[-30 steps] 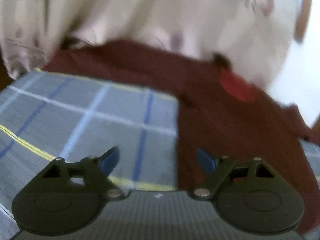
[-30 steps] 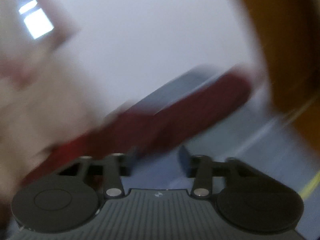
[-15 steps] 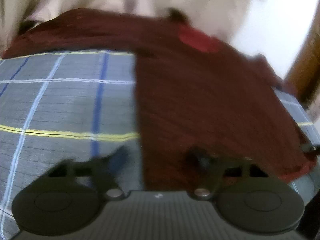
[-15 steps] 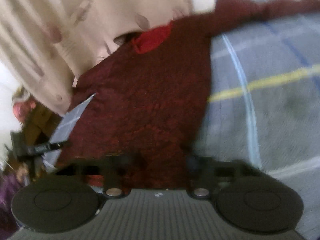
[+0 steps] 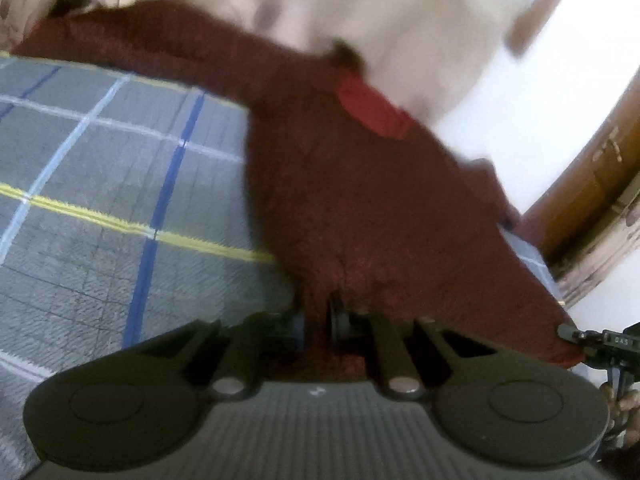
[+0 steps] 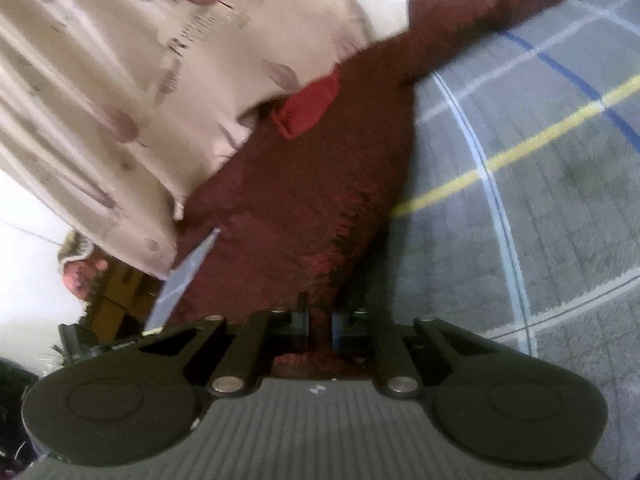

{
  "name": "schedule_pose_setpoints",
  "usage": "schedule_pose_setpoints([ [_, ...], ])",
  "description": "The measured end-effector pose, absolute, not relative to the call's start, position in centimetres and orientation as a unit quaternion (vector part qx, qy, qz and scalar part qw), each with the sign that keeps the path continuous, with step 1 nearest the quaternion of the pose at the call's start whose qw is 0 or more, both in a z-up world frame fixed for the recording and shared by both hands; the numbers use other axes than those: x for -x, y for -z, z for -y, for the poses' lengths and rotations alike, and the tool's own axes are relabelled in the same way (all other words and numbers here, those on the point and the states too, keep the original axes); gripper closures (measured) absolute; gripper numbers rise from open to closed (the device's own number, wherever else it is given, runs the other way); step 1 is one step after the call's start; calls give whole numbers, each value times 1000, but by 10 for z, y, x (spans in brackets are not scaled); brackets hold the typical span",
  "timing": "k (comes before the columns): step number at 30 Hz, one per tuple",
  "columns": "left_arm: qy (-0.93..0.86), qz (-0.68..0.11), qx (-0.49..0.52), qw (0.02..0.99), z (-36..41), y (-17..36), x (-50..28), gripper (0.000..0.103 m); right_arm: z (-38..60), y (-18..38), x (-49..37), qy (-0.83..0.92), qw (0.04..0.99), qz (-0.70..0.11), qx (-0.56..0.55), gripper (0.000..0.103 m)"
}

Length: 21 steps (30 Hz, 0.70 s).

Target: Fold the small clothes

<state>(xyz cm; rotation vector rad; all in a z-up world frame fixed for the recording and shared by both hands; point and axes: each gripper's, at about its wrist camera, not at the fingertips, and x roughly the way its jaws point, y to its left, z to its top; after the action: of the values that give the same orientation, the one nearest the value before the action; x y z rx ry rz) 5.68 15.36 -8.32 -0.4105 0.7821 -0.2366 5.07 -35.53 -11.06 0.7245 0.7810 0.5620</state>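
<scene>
Both views are smeared with blur, so the weave of the maroon sweater [image 5: 360, 200] reads only as a fuzzy, nubbly knit. Your left gripper [image 5: 318, 322] has its fingers drawn together on the near hem of that sweater, a fold of cloth pinched between them; the hem below the pinch is cut off by the tool's ribbed body. Your right gripper [image 6: 320, 326] is likewise clamped on the sweater's [image 6: 304, 200] near edge.

Ahead of both tongs the garment lies spread on a grey plaid blanket [image 5: 120, 200] with blue, white and yellow lines. A bright red collar patch [image 5: 372, 108] sits at the far end, one sleeve [image 6: 500, 4] trailing away. Beyond it hangs a cream patterned curtain [image 6: 120, 80], soft-edged and partly out of frame.
</scene>
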Motion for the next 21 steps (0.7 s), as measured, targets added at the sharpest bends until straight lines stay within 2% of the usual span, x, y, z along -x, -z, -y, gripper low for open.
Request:
schedule_pose_setpoints([
  [11,102,-374,183,903,-158,71,-25,95,373,105,-21,-251,831,-361,-340,89],
  [13,90,-380,183,902,-165,78,-31,94,382,109,-27,-258,820,-360,-363,85],
  [14,95,-386,181,899,-166,81,-35,94,383,109,-30,-260,821,-359,-360,79],
  [15,93,-390,179,898,-169,85,-36,93,383,108,-32,-250,829,-359,-349,57],
  [16,88,-394,181,897,-170,88,-38,93,383,109,-35,-243,831,-360,-347,43],
  [17,92,-397,187,894,-172,90,-40,93,384,112,-39,-242,829,-361,-353,22],
  [18,98,-397,191,892,-175,92,-40,93,385,114,-43,-238,828,-362,-355,12],
  [19,99,-394,190,893,-177,93,-41,92,386,116,-46,-229,834,-363,-348,10],
  [20,99,-394,186,895,-178,94,-43,86,386,116,-48,-223,839,-361,-342,10],
  [21,103,-397,182,894,-179,95,-46,73,387,117,-52,-227,836,-364,-343,10],
])
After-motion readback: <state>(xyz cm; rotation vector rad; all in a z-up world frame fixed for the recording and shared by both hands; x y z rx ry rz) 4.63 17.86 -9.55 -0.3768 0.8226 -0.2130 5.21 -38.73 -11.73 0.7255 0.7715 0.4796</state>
